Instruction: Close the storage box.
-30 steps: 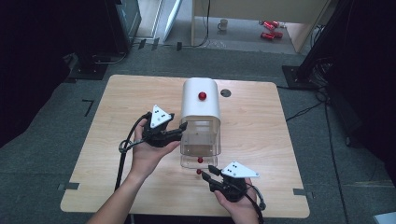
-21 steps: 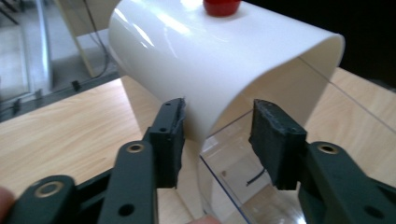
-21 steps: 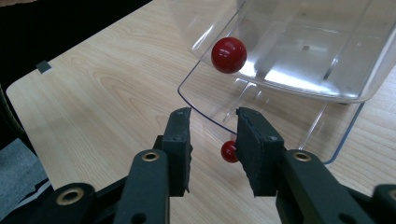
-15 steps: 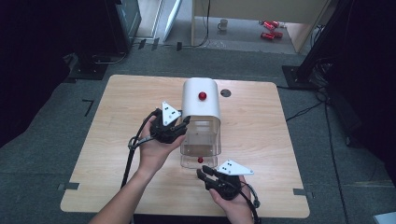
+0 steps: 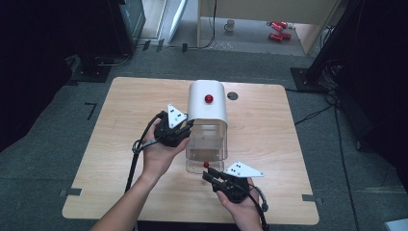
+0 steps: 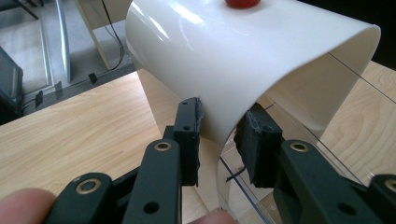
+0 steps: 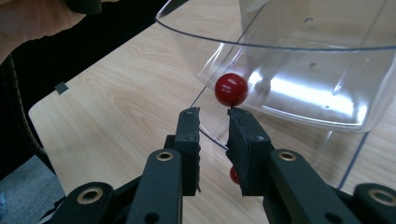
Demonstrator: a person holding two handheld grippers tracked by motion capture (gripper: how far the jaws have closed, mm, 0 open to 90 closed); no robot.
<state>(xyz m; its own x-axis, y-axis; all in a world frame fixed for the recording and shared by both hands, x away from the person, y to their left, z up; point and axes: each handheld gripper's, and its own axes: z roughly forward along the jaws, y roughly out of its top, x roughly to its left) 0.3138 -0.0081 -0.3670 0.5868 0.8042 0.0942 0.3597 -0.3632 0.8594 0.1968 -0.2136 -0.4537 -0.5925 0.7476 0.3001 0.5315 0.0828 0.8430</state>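
Two grippers on one bin, centre of the high view, on the table (image 5: 269, 125). White cover (image 5: 207, 108) with a red knob on top (image 5: 209, 98), arched over a clear box (image 5: 207, 144); clear flap (image 5: 197, 166) lying out flat toward the bottom of the frame, small red knob (image 5: 206, 165) on it.

Left gripper (image 5: 186, 127): jaws just closing, now clamped on the cover's near edge, one pad outside the shell, one inside. Same grip seen close in the left gripper view (image 6: 224, 126), centre of frame.

Right gripper (image 5: 206, 174): jaws just closing, now drawn together on the thin edge of the flap, just below the small red knob in the right gripper view (image 7: 214, 123).

Likely step: steady the cover, swing the flap.

Advice:
- Hold the cover firmly but without crushing; thin shell, probably springy.
- Check the bite on the flap before lifting; slick plastic, shallow purchase, slip likely.
- Follow the flap's hinge arc, not a straight pull.
- Keep the box from sliding on the wood.
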